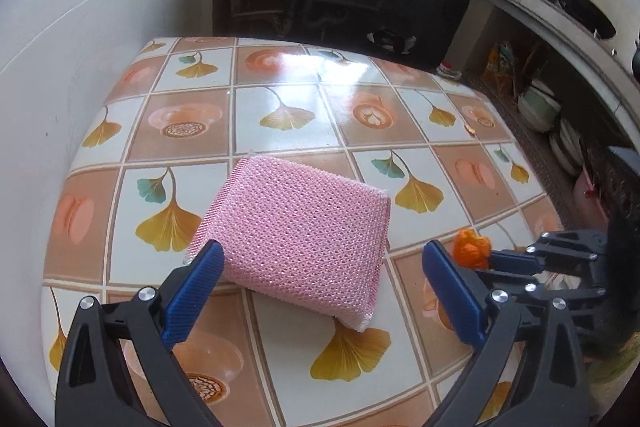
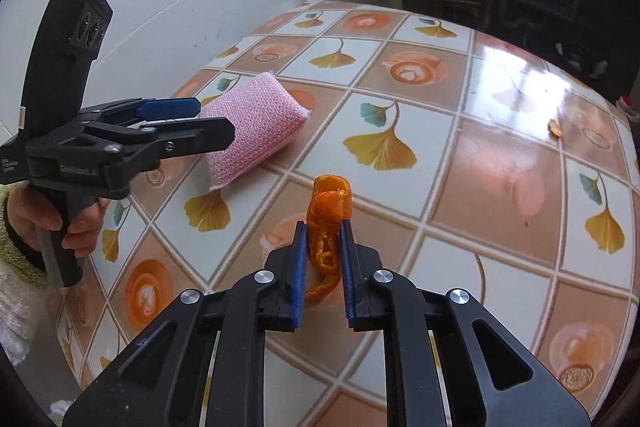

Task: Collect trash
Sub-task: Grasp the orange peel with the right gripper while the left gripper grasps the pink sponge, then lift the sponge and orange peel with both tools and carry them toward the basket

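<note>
right claw (image 2: 323, 259): jaws narrow, blue pads pressed on both sides of a curled strip of orange peel (image 2: 330, 223). the upper curl of the peel stands out beyond the fingertips; the lower tail hangs down between the pads toward the patterned tablecloth (image 2: 480, 187). whether the tail touches the cloth, cannot tell. in the left wrist view the same peel (image 1: 471, 248) shows as an orange lump at the tip of the right claw (image 1: 486, 261), just right of the left claw's right pad.

left claw (image 1: 320, 281): jaws wide, nothing gripped. a pink mesh sponge (image 1: 296, 231) lies flat on the tablecloth (image 1: 280, 99) ahead of it, its near edge reaching between the two fingers. the left pad overlaps the sponge's near left corner in this view; contact cannot be told. the right pad stands apart from the sponge.

from the right wrist view the left claw (image 2: 216, 123) sits to the left and ahead of the right claw, held by a hand (image 2: 48, 223) in a green fuzzy sleeve, its tips at the near side of the sponge (image 2: 252, 135).

far right of the right claw, well apart: a small yellow-brown scrap (image 2: 555, 128) on the cloth, and a tiny dark crumb (image 2: 527, 223) nearer. the scrap (image 1: 470, 128) also shows ahead and to the right of the left claw.
</note>
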Tool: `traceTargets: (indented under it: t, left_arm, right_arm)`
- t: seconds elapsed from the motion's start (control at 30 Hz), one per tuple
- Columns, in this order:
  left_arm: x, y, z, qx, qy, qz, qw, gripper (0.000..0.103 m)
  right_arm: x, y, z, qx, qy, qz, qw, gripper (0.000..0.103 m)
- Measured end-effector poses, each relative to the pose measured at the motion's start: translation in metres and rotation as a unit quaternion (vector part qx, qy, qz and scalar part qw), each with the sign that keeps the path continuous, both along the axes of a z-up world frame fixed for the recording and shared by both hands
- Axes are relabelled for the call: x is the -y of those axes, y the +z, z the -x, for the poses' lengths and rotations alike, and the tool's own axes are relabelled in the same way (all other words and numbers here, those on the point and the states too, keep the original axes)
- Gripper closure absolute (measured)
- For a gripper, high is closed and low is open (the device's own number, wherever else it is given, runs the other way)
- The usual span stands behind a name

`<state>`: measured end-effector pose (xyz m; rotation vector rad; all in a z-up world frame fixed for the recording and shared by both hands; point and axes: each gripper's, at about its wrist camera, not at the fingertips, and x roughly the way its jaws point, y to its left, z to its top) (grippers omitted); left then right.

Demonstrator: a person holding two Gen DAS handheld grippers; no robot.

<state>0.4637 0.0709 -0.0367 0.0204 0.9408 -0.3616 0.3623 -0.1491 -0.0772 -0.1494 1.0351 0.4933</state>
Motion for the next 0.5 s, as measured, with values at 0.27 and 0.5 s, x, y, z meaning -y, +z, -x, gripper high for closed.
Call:
traceTargets:
  t: [0.27,0.5]
  left_arm:
    - [0.029,-0.016,-0.014,0.030,-0.026,-0.128,0.9910,0.006]
    - [0.029,-0.017,-0.016,0.040,-0.027,-0.139,0.9891,0.009]
  right_arm:
    - [0.036,0.016,0.050,0.002,-0.028,-0.019,0.999,0.089]
    - [0.058,0.021,0.088,0.006,-0.053,-0.021,0.998,0.089]
